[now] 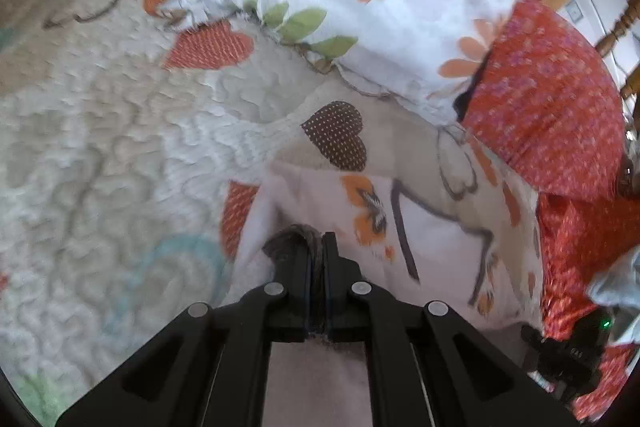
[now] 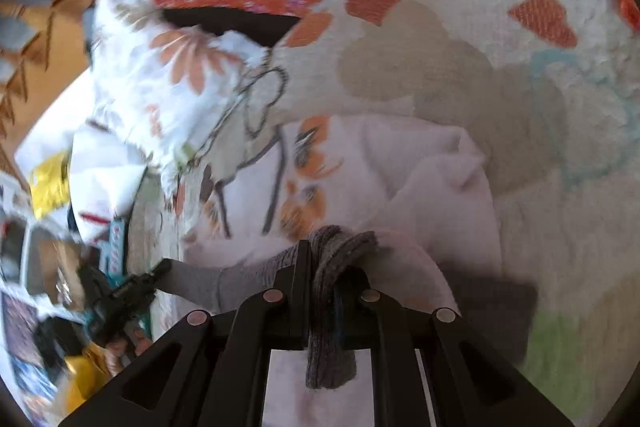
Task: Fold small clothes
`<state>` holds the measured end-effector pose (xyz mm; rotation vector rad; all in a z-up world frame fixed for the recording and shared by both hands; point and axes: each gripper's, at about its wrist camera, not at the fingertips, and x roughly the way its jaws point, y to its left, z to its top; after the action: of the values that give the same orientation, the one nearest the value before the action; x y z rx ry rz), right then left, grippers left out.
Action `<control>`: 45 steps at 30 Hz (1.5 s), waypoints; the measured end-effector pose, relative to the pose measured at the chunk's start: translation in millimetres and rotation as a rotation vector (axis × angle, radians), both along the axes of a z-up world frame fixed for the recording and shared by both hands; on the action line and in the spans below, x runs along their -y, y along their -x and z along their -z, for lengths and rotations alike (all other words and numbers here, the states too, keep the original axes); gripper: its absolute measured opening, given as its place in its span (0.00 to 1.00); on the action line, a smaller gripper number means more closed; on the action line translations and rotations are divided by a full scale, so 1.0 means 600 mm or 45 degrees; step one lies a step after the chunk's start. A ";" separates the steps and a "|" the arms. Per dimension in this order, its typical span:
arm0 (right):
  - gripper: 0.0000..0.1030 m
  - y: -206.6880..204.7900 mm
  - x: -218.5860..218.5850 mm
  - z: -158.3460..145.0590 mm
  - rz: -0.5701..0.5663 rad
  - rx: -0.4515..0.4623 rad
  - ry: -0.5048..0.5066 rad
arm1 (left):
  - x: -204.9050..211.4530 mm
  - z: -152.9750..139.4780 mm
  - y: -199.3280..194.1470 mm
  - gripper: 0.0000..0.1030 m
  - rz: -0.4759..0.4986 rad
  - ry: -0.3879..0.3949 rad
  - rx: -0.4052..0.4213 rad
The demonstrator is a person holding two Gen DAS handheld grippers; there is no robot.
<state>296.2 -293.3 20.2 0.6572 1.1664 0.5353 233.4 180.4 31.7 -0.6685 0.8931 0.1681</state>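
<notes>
both tools clamp the grey ribbed hem (image 2: 340,255) of a small white printed garment (image 1: 440,247): left tool (image 1: 318,251), right tool (image 2: 316,259); likely keeping it taut above the quilted heart-patterned bedspread (image 1: 120,147) for folding.

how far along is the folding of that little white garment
Early to midway. Done: none; no folded clothes show. In hand: both tongs, left and right, are shut on the grey edge of the white printed garment, holding it over the heart quilt. Left: laying it down and creasing it flat.
</notes>
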 end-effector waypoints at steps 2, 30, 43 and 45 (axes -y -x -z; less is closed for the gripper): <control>0.11 -0.031 0.013 0.036 0.028 -0.074 -0.102 | -0.011 0.019 -0.019 0.05 -0.031 0.047 -0.015; 0.47 0.030 -0.044 -0.011 -0.172 0.246 0.377 | 0.034 0.041 0.157 0.65 0.159 -0.490 -0.368; 0.45 0.084 0.017 -0.030 -0.002 0.256 0.593 | -0.032 -0.002 0.282 0.67 -0.134 -0.396 -0.269; 0.45 0.096 0.023 -0.046 0.018 0.296 0.590 | -0.019 -0.008 0.296 0.67 -0.131 -0.347 -0.219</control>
<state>238.9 -306.9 47.8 0.1977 1.0163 0.3021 55.6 191.8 36.4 -0.4496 0.9796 0.4368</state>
